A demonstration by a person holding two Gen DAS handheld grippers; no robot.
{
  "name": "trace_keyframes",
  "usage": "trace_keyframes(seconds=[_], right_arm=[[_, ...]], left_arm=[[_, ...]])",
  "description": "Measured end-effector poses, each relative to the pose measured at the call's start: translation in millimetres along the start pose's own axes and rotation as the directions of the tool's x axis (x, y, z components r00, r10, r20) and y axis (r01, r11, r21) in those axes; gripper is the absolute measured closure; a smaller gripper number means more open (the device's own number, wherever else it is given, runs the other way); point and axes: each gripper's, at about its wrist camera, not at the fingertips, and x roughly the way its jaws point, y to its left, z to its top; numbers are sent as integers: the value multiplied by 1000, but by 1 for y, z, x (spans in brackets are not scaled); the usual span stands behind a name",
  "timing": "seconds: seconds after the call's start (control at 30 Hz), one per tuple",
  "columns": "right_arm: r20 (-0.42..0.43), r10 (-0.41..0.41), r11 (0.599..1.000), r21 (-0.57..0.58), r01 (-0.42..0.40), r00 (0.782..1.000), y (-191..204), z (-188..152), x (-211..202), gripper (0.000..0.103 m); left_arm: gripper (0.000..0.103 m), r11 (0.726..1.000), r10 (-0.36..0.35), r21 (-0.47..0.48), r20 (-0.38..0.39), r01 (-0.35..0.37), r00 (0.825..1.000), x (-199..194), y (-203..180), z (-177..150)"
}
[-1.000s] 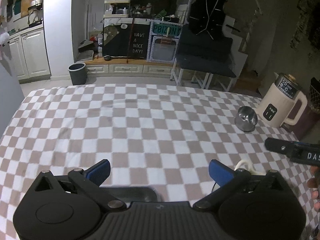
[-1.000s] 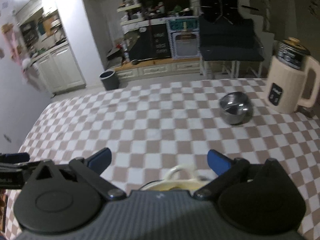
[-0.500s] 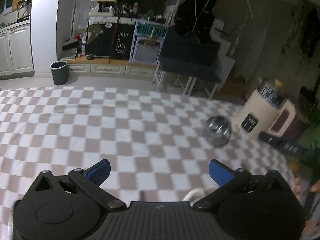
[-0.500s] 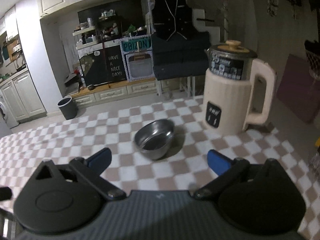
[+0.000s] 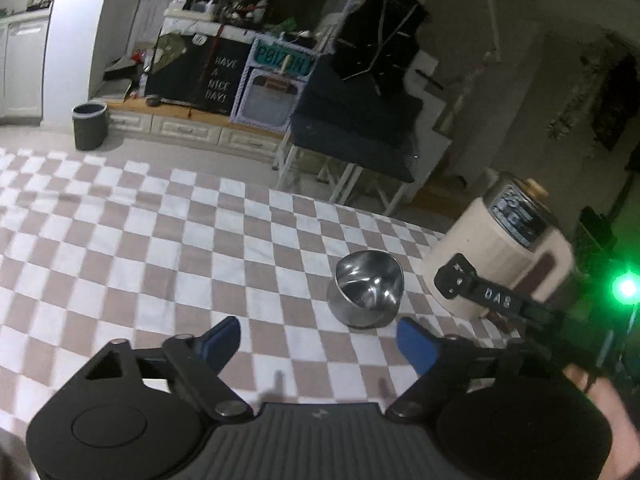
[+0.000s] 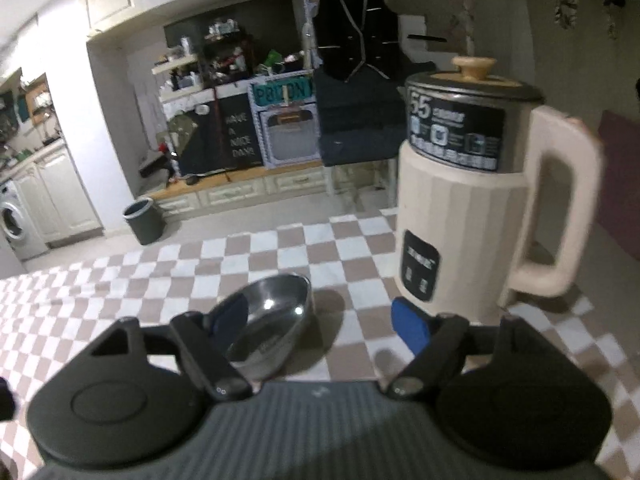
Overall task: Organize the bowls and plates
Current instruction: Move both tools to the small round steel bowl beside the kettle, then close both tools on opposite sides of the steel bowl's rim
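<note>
A small steel bowl [image 5: 370, 288] stands upright on the checkered tablecloth [image 5: 160, 248], just left of a cream electric kettle [image 5: 500, 248]. My left gripper [image 5: 320, 342] hangs just short of the bowl, its jaws closing with nothing between them. In the right wrist view the bowl [image 6: 272, 320] lies between the blue pads of my right gripper [image 6: 320, 320], close to the left pad and clear of the right one. Those jaws are closing too. One black finger [image 5: 480, 294] of the right gripper shows in the left wrist view, in front of the kettle.
The kettle [image 6: 460, 220] stands tall right beside the bowl, its handle to the right. The table's far edge [image 5: 280, 188] runs behind them. A hand shows at the right [image 5: 612, 420]. Beyond are a bin [image 5: 90, 126], cabinets and a chair with dark clothes.
Both grippers have swung right and forward towards the bowl and kettle, which now loom much closer. Both pairs of jaws have narrowed. The white-handled thing low in the earlier frames is out of view.
</note>
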Motion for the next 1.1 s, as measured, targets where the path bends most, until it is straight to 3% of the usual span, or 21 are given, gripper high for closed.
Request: trace_keyframes(seconds=[0.1,0.27,0.57,0.8,1.0,1.1], right_arm=[[-25,24,1000,18,-23,999,-10,-1,21,32],[-35,57,996,72,-54,998,-27,2,53,51],[7,131,988,78,-131,991,-18,15,87,51],[-51,112,992,57,-109,992,-13,6,102,52],[-57,98,994,55,-95,994,-11,5,98,61],[-62,98,995,25,-97,993,-6,4,97,69]], left_arm=[[22,999,23,-25,-34,-24,999,31,-11,7],[23,998,63,24,-62,-62,996,75,-33,17],[31,982,154,126,-79,-143,985,142,-54,24],[36,968,209,169,-122,-187,970,163,-53,14],[54,943,248,254,-99,-216,964,158,-51,15],[73,947,224,261,-114,-188,968,155,-52,20]])
